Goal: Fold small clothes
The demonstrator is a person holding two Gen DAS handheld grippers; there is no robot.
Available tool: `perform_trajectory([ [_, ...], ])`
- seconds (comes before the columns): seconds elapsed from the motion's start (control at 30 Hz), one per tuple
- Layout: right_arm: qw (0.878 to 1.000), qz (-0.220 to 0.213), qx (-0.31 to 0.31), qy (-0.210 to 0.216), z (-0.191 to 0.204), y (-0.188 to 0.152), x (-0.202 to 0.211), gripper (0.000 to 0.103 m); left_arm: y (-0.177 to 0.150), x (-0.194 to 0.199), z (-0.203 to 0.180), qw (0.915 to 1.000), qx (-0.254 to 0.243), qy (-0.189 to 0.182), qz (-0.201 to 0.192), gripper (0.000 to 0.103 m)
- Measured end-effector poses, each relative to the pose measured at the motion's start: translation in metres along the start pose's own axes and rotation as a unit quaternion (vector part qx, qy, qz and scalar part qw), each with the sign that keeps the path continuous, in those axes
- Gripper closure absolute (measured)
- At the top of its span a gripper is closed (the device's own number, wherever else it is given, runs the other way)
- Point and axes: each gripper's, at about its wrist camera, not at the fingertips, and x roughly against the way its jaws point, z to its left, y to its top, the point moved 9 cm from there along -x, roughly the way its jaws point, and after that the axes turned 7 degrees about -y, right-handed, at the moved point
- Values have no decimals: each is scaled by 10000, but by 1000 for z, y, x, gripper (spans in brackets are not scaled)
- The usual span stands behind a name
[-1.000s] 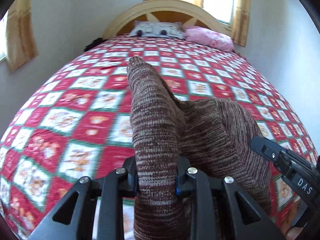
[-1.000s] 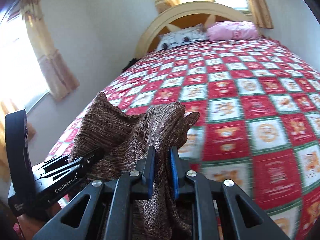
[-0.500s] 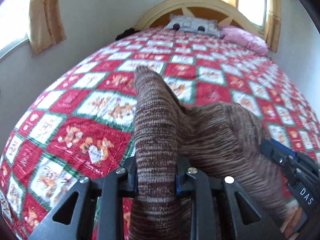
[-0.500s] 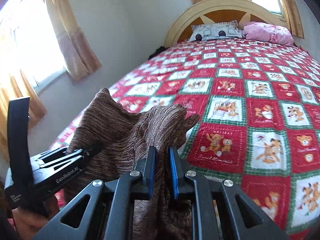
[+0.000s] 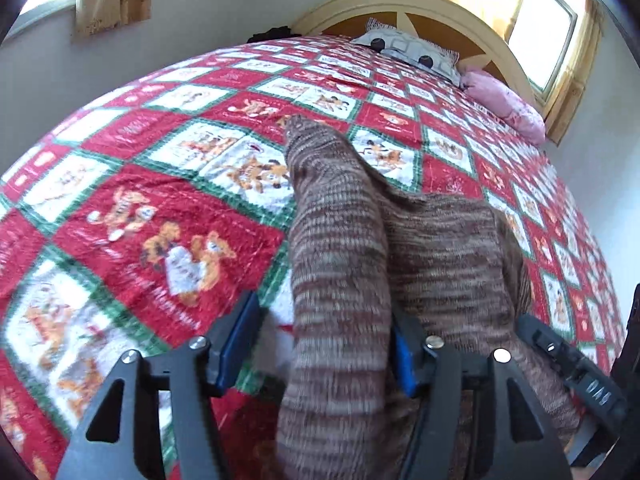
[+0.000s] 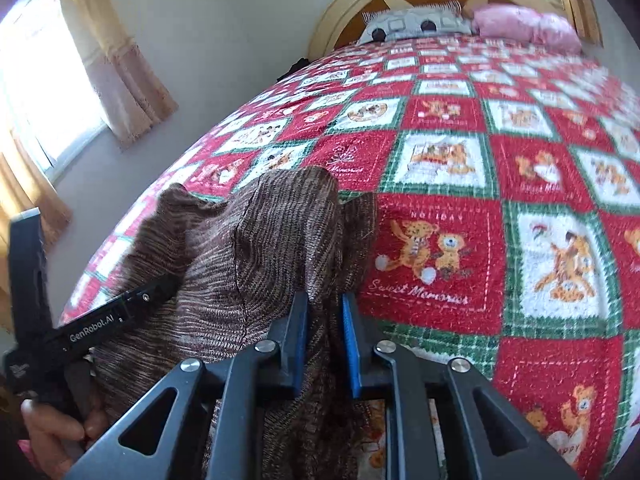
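Brown knit garment: marled brown and cream stripes, ribbed, soft and slack. One narrow part, sleeve-like, runs forward to a blunt end on the quilt. The wider body bunches to the right of it. From my right wrist camera the same garment stands up in a humped fold with two peaks, the stripes running across it.

Hard to read: the near end of the cloth drops under both cameras and is cut off by the frame edge. I cannot tell what kind of garment it is, or how many layers are stacked. Near cloth in the left view is blurred. The quilt's red, white and green bear squares smear toward the edges.

My left gripper has its jaws spread wide. The sleeve-like strip passes between them, against the right blue pad, with a gap of quilt showing beside the left pad. My right gripper has its jaws close together with a fold of the knit pinched between the blue pads.

The garment lies at the near end of the bed, draped across both tools. The left tool pokes in from the left of the right view, its tip against the cloth.
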Motion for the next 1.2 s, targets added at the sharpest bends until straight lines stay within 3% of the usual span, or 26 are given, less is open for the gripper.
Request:
perform_trajectory([
  [0.13, 9980, 108, -406, 469, -7, -17, 31, 64, -18, 35, -4, 9998, -139, -101, -119, 37],
  [0.27, 9970, -127, -428, 634, -4, -40, 67, 35, -39, 67, -6, 9991, -81, -314, -267, 29],
  [0.3, 9969, -89, -404, 675, -1, -46, 69, 34, -44, 69, -7, 9991, -72, -339, -258, 29],
  [0.4, 9972, 199, -173, 699, 12, -67, 63, 34, -58, 66, -6, 9993, -31, -330, -147, 29],
  [0.5, 9992, 77, 312, 229, 17, -78, 62, 34, -71, 56, 3, 9994, 243, -263, 1, 28],
  [0.53, 9991, 92, 400, 62, 18, -80, 62, 41, -71, 58, 3, 9991, 285, -299, -78, 28],
  [0.57, 9991, 100, 407, -94, 16, -81, 62, 63, -72, 59, 3, 9992, 306, -265, -75, 28],
  [0.67, 9997, 242, -53, 77, 6, -84, 63, 80, -74, 63, 2, 9993, 332, -176, -24, 32],
  [0.73, 9978, 376, -458, 304, 3, -87, 66, 84, -76, 67, 4, 9991, 364, -200, -11, 34],
  [0.87, 9984, 272, -420, 249, 3, -92, 65, 85, -82, 67, 10, 9997, 192, -149, -25, 31],
  [0.97, 9995, 121, -270, 111, 4, -93, 66, 85, -84, 66, 4, 9984, -370, 381, -211, 25],
  [1.2, 9993, 17, -178, -317, 4, -106, 95, 78, -92, 84, -5, 9976, -417, 500, -246, 27],
])
